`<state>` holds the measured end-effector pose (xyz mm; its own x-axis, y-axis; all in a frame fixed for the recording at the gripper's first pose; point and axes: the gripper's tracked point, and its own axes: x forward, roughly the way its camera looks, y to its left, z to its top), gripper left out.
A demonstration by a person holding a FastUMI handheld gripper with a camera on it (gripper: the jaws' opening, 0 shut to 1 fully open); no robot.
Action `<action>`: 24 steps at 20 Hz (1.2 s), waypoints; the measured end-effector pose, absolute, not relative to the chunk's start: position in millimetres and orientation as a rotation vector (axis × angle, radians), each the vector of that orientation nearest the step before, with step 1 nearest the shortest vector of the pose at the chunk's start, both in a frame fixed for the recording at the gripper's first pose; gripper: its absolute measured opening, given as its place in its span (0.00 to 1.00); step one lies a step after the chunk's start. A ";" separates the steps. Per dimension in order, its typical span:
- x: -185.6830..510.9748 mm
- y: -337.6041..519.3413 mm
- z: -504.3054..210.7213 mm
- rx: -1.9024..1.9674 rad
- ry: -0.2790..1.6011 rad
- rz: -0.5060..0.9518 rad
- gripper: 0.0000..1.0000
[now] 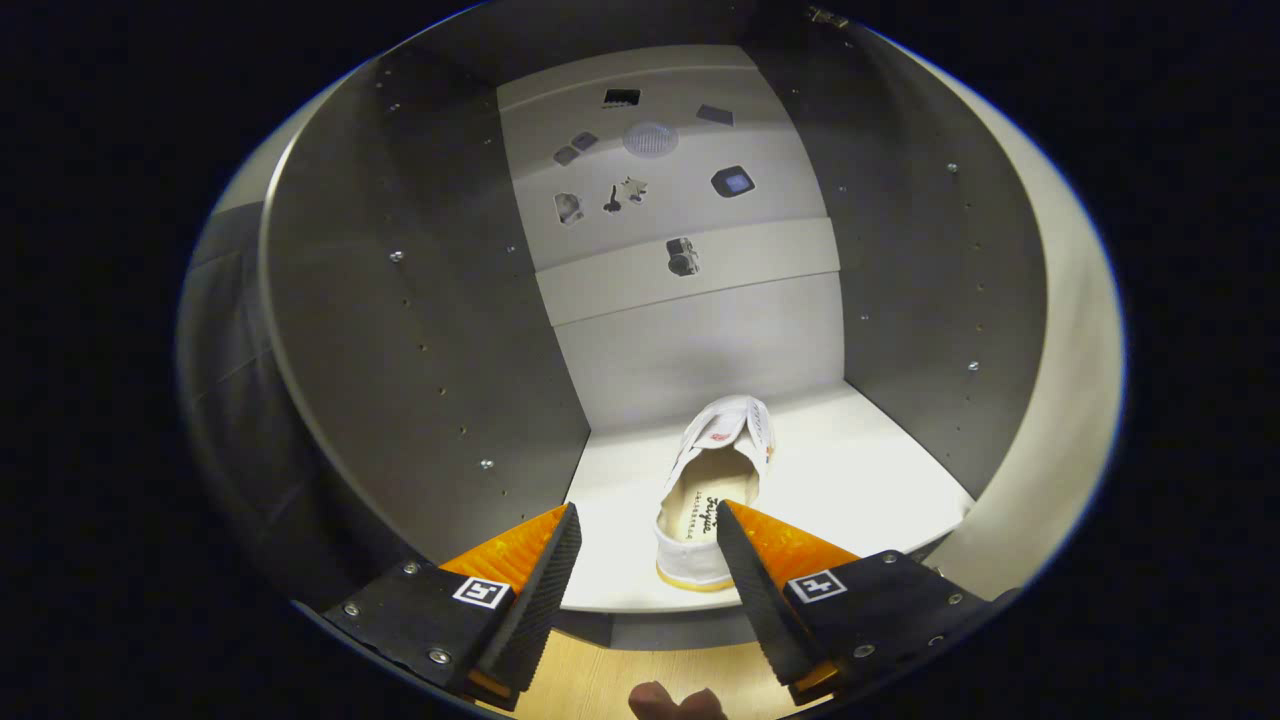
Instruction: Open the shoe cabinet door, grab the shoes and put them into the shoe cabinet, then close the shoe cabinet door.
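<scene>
Cabinet (400,330) open, shoe (712,480) resting on shelf (870,470) inside. Fingers (545,575) of gripper (648,545) spread, pinching nothing. Probably left: door closing.

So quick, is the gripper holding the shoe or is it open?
Gripper: open, holding nothing. The white shoe sits on the cabinet shelf between and just beyond its fingers, neither finger pressing on it.
</scene>
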<state>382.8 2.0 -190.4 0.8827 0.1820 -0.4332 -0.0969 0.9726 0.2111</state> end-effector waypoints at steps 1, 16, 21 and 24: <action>371.0 1.9 -184.2 0.188 0.457 0.137 0.88; 167.5 -33.8 -115.7 0.147 0.360 0.061 0.93; 127.5 -54.7 -80.3 0.121 0.285 0.107 0.93; 100.8 -80.1 -61.7 0.132 0.259 0.138 0.93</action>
<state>100.8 -80.1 -61.7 0.9574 0.1525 -0.2452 -0.1188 0.9820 0.1471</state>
